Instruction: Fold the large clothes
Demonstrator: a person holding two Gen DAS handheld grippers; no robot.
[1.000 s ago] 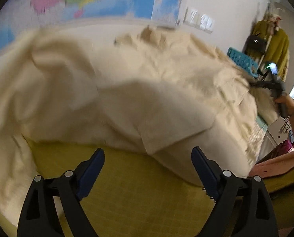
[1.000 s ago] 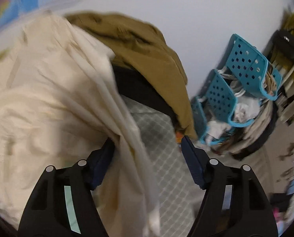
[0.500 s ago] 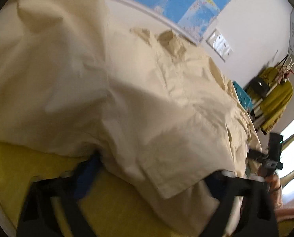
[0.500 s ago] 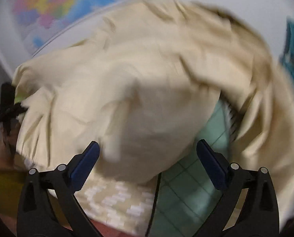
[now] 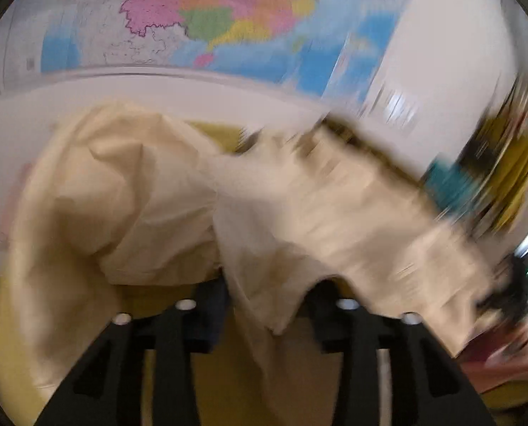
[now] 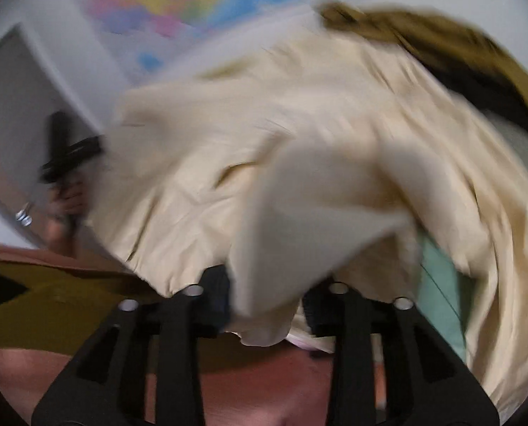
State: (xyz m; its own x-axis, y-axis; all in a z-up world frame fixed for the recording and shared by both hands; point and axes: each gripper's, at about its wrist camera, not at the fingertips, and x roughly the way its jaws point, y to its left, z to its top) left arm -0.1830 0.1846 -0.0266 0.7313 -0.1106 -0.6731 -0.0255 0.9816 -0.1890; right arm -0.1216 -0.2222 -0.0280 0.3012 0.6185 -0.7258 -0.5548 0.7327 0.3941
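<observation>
Both wrist cams are pretty smeared right now, so take this with a grain of salt. From the left cam, my left gripper [image 5: 264,305] has a fold of the cream shirt [image 5: 299,213] hanging down between its jaws, and the jaws are closing on it. The cloth covers both fingertips, so I can't see whether the pads are actually pressing yet. The rest of the shirt is bunched up in a big heap across the yellow bedspread [image 5: 12,348], with one lump puffed up on the left side. Behind it there's the colourful wall map [image 5: 207,17], which is the sharpest thing in view. On the far right it's all streaks: something teal, something mustard yellow, can't say what. A dark blob at the right edge is probably my other gripper but it's too blurred to call.

Right cam, same story: my right gripper [image 6: 264,305] has a pale flap of the shirt [image 6: 299,142] draped between its jaws, which are closing too, with the tips hidden under the fabric. The left gripper [image 6: 69,152] shows at the left edge of the shirt, held in a hand [image 6: 65,206]. A brown garment [image 6: 441,32] lies at the top right, half cut off by the lens edge
</observation>
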